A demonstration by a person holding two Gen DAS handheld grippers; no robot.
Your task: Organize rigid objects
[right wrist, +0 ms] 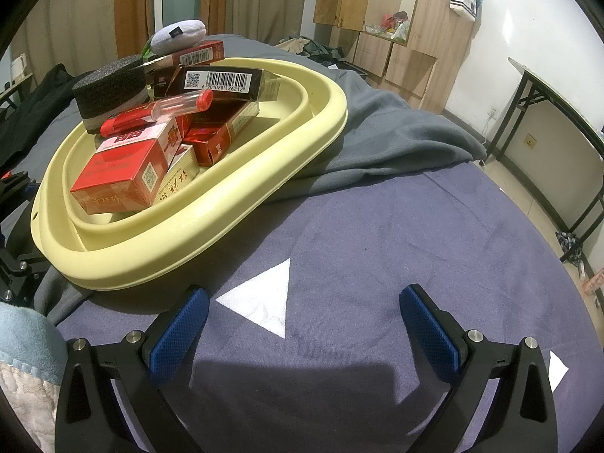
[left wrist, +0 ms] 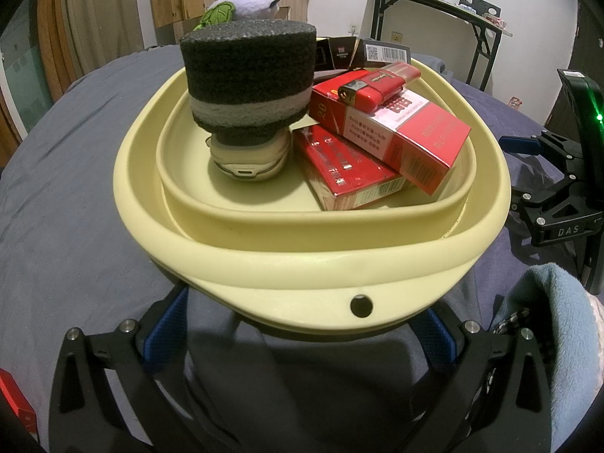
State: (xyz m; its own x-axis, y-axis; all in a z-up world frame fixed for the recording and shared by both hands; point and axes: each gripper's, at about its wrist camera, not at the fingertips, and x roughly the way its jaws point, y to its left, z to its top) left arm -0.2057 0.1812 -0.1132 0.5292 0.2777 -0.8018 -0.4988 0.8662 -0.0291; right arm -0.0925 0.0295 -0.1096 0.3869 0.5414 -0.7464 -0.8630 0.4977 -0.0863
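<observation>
Left tongs (left wrist: 302,334) spread wide under the basin (left wrist: 264,260) rim (packed full); right tongs (right wrist: 304,315) released over bare bedsheet (right wrist: 377,234).

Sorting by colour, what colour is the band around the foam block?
Light grey band on the dark foam block; clearest in the left wrist view.

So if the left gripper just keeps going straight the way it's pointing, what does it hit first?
Most likely the yellow basin: its near rim sits right ahead of the open left gripper, above the fingertips, seemingly very close already, though depth is hard to judge.
</observation>
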